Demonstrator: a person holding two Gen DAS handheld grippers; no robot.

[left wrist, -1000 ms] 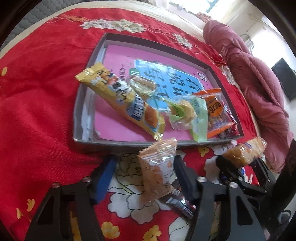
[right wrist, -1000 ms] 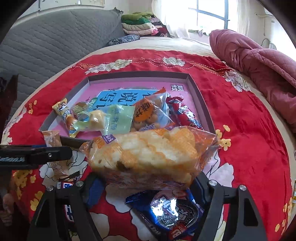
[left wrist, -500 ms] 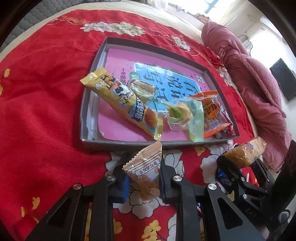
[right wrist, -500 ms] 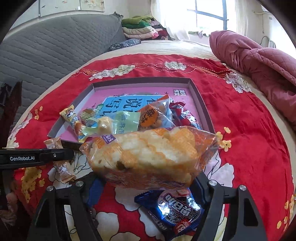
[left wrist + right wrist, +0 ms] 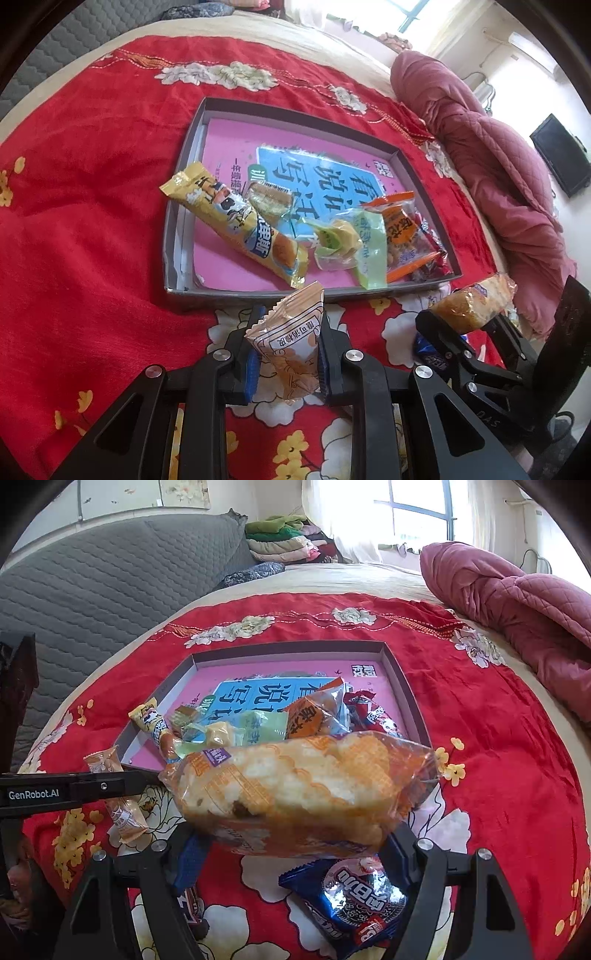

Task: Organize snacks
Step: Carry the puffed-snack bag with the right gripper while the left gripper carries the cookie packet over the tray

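Red floral bedcloth (image 5: 92, 229) covered the bed, and on it sat the shallow grey cardboard tray with a pink printed liner (image 5: 229, 114), already crowded along its near edge with wrappers. The long yellow snack-bar wrapper (image 5: 236, 229) lay slanted with one end riding up over the tray's left wall, so a careless drop beside it could tip it out onto the cloth. The right gripper (image 5: 295, 843) was clamped on the puffy clear bag of orange rice crackers (image 5: 299, 786), held clear of the cloth just short of the tray's near rim; the bag looked airy and slick — a hard squeeze might crush the crackers, a light one might let it slide. Below it, the blue foil biscuit packet (image 5: 351, 897) lay on the cloth, not yet collected. The left gripper (image 5: 284, 363) was closed on the small pale-orange crinkle-edged sachet (image 5: 291, 343), pinched low on its body and also just outside the tray. With both tools close together, they risked colliding — or piling everything onto the same heap.
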